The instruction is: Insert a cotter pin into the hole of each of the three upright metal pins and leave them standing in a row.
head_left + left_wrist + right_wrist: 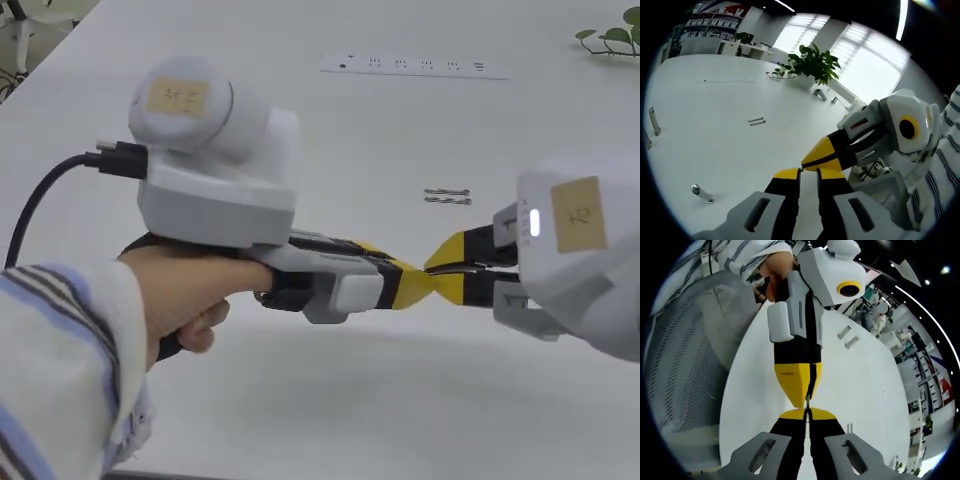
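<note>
Stickers [177, 98], tan and handwritten, sit one on each gripper body, the scrawl unreadable. Left gripper [420, 285] and right gripper [438, 272] meet tip to tip above the white surface [300, 400]. Right jaws are pinched closed on a thin metal piece [808, 401]; whether the left jaws also clamp it I cannot tell. Two cotter pins [447, 196] lie loose, side by side, beyond the tips. One metal pin [702, 194] lies on its side. One power strip [413, 66] lies farther off.
</note>
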A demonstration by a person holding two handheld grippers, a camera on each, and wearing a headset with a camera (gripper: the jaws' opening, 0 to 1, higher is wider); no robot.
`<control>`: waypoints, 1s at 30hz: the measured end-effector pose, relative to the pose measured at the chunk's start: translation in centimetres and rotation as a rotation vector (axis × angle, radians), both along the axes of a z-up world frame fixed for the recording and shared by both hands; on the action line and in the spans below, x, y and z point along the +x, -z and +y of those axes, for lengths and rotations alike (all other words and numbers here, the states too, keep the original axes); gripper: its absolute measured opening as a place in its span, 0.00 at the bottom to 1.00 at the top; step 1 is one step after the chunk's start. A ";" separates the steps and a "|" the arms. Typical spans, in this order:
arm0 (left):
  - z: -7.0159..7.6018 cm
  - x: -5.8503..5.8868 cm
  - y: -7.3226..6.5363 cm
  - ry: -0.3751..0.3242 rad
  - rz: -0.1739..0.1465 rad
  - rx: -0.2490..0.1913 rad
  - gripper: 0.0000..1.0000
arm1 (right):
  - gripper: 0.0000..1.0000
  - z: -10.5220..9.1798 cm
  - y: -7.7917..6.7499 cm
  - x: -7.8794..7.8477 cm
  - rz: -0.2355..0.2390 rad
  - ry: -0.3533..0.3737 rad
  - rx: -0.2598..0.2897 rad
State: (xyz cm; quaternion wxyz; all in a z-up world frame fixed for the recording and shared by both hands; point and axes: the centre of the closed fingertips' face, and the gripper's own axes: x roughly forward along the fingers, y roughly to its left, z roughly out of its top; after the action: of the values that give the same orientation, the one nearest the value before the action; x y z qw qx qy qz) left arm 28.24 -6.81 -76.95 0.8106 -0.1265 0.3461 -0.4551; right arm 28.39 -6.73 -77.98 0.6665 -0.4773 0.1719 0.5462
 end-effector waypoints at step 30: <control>0.2 0.2 0.0 -0.022 0.070 -0.027 0.01 | 0.02 0.3 -0.7 -0.4 -0.002 -0.012 0.025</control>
State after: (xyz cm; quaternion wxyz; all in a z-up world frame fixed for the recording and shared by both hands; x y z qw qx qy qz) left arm 28.44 -6.61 -76.98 0.8011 -0.1574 0.3668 -0.4460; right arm 27.96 -6.38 -77.32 0.6692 -0.4708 0.1613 0.5518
